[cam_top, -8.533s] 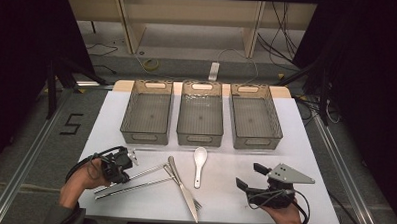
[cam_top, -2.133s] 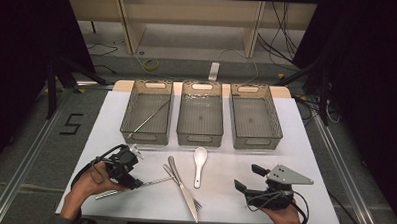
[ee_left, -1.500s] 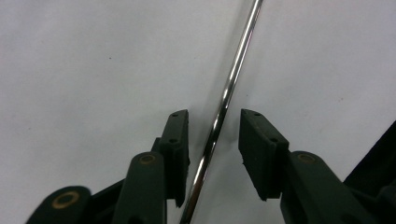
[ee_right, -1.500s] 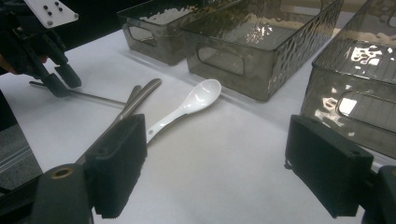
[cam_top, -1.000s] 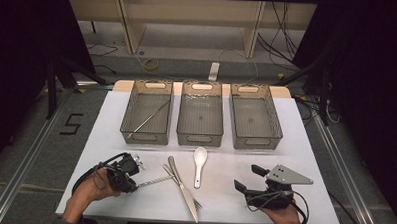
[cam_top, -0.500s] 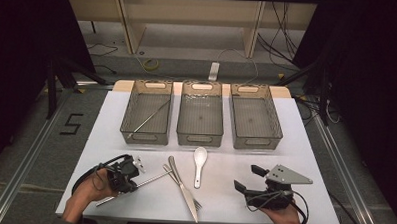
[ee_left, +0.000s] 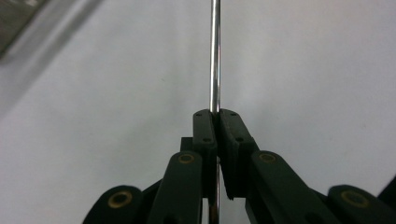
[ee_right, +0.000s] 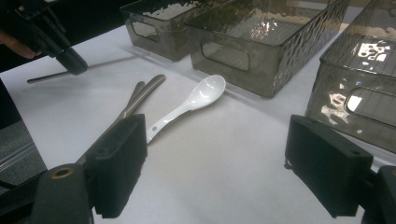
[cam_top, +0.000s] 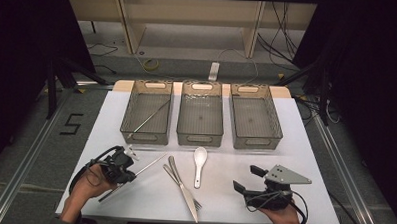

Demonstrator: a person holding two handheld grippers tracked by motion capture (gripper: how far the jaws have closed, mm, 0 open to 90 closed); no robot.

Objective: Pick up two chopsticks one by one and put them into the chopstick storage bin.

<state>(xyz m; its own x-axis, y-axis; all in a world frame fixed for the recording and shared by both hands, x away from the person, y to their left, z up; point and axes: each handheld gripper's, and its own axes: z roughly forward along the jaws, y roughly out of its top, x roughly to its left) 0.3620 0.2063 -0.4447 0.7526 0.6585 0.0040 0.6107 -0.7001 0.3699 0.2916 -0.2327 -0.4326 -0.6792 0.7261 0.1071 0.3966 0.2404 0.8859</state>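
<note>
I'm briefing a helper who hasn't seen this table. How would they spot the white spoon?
On the white table, look just in front of the middle bin of three. The white spoon lies there, bowl towards the bin. It is the one glossy white utensil; the pieces beside it are grey metal.

Three trays stand in a row across the far half of the desk (cam_top: 305, 161); the middle tray (cam_top: 201, 113) is the landmark. A spoon (cam_top: 199, 164) lies just before it, a knife and fork (cam_top: 182, 188) left of the spoon. A metal rod (cam_top: 143, 168) lies before the left tray (cam_top: 147, 111), which has another rod (cam_top: 148, 119) in it.
</note>
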